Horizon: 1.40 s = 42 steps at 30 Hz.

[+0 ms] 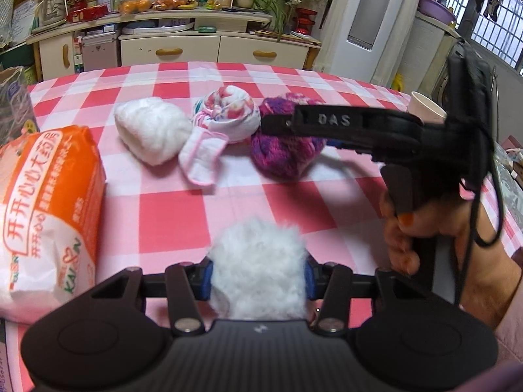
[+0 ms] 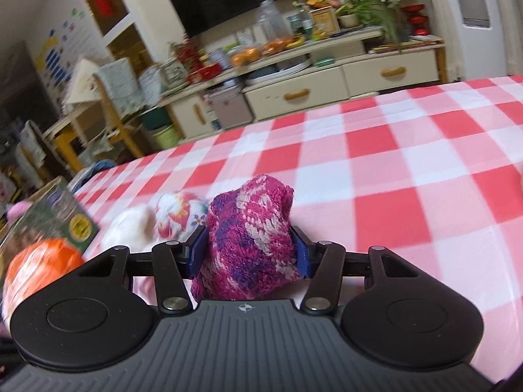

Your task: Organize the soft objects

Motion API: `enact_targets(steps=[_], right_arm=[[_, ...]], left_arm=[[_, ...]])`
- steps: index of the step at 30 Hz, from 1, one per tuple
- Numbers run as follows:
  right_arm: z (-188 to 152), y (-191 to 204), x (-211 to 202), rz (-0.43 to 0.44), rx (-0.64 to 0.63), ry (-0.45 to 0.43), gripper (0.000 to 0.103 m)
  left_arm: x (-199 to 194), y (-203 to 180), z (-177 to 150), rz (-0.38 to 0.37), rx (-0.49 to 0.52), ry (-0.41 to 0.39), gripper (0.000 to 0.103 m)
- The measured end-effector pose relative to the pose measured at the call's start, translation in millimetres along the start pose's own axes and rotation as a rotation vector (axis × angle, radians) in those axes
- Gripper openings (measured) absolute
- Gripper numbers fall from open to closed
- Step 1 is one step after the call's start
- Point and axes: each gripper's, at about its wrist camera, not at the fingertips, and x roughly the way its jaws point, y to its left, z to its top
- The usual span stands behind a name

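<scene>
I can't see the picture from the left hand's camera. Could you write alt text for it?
The left gripper squeezes a fluffy white bundle above a pink checked tablecloth. Beyond, the right gripper reaches a purple knitted bundle, beside a flowery rolled cloth and a white bundle.

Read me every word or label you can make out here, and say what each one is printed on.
"DAS": raised letters on the right hand-held gripper.
"开开心心大药房": big characters on the orange-and-white package.
"KAI...N": green letters low on the same package, partly unreadable.
Smaller print there, and the sideboard labels: too small or blurred.
</scene>
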Motion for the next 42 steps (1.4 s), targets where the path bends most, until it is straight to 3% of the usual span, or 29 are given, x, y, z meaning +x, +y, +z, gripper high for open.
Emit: enact_targets(steps=[7, 34, 42], right_arm=[[-3, 0, -10, -0.002, 0.013, -0.001, 0.064], [-27, 5, -32, -0.183, 0.064, -0.048, 0.050], [-29, 18, -34, -0.196, 0.035, -0.066, 0.048]], left_arm=[[-7, 5, -1, -0.008, -0.018, -0.008, 0.047], [-74, 42, 8, -0.107, -0.123, -0.174, 0.047], [-94, 56, 12, -0.138, -0.151, -0.233, 0.040]])
